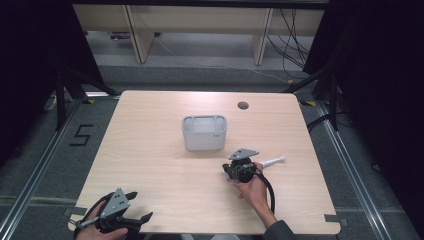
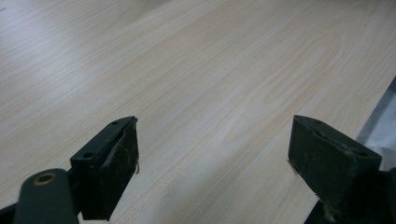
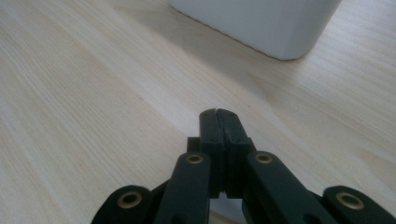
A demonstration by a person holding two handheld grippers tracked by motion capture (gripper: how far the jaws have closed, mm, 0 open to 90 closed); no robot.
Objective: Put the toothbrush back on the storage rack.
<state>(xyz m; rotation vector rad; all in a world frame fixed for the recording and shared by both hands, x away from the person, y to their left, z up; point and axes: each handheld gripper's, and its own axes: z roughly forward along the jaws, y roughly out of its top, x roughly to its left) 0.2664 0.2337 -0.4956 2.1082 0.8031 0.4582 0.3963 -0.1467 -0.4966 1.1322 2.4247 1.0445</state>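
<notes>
Covering most of the high view: pale wood-grain table [image 1: 160, 165], rounded corners, dark grommet hole [image 1: 243, 105] near far edge beyond right gripper. Grey carpeted floor around it, metal rails either side, black curtains left and right, light wooden furniture legs and loose cables at far wall, a "5" marked on floor left of table. Right gripper [image 1: 231, 171] over table, mid-right, held in right hand [image 1: 252, 187]; jaws pressed fully together in right gripper view [image 3: 219, 116], thin pale sliver at the tips, cannot tell whether anything is clamped. White slender object [image 1: 273, 161] just beside right gripper, on side away from left gripper, lying flat on table; narrow, elongated, one end hidden behind gripper body; contact with gripper unclear. White rectangular bin [image 1: 204, 132] ahead of right gripper, near, open top, rounded corners, translucent walls; lower corner close above jaws in right gripper view [image 3: 261, 28]. Left gripper [image 1: 140, 210] at near left table edge, well apart from bin; jaws spread wide [image 2: 212, 154], bare tabletop between, nothing held.
</notes>
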